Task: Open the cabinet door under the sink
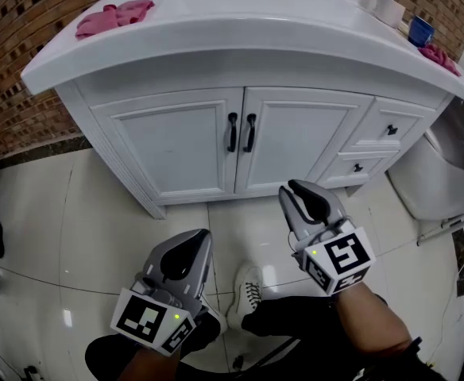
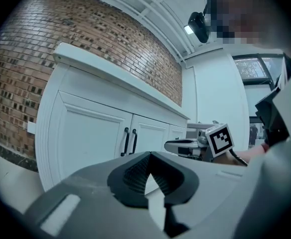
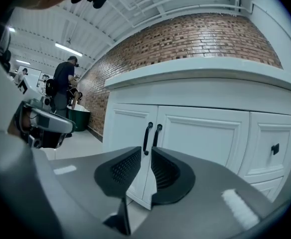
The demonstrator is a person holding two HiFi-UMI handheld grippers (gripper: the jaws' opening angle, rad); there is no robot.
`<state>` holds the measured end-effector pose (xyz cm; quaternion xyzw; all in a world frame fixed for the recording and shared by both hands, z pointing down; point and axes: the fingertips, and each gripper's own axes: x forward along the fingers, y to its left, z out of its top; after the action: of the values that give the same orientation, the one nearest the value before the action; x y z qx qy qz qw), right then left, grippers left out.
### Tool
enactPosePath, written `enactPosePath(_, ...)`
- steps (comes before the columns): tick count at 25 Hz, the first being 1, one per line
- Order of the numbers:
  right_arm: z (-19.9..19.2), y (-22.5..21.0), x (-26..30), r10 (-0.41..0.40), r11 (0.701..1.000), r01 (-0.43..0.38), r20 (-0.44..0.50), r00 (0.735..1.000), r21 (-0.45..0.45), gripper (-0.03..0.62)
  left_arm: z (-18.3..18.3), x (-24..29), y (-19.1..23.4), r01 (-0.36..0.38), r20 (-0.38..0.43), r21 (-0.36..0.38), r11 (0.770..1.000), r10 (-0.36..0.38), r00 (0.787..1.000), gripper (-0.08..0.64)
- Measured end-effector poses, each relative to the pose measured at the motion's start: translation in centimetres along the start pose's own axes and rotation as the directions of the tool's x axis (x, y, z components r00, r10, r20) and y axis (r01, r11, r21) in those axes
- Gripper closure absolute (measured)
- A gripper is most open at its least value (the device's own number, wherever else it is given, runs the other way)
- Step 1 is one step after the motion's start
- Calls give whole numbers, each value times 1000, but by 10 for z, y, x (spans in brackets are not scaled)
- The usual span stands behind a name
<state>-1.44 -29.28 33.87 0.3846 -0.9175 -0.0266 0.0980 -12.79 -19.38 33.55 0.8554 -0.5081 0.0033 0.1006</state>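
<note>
Two tongs before the shut cabinet doors [image 1: 176, 145].
Left tongs [image 1: 194, 243] clenched on nothing; right tongs [image 1: 303, 194] a little released, facing black handles [image 1: 241, 132].

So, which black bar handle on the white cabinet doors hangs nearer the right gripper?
The black bar handle on the right door, closer to the right gripper.

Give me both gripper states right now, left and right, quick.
Left gripper: shut, jaw tips touching, holding nothing.
Right gripper: open by a narrow gap, nothing between the jaws.
</note>
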Motion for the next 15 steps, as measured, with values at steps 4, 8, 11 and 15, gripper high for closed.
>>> enactPosePath(4,-5,-10,33,0,1000,0,5,1000,0,523,-2,14,18,-12,-7,-4,1000,12,1000,555)
enactPosePath(8,-11,-14,55,1,1000,-1,3,1000,16,523,-8,21,28,-14,-32,-10,1000,14,999,555)
enactPosePath(11,-10,-16,73,4,1000,-4,8,1000,-1,523,-11,28,34,-13,-27,-25,1000,12,1000,555)
enactPosePath(15,-11,-18,96,3,1000,-3,10,1000,-3,523,-22,37,42,-6,-52,-22,1000,5,999,555)
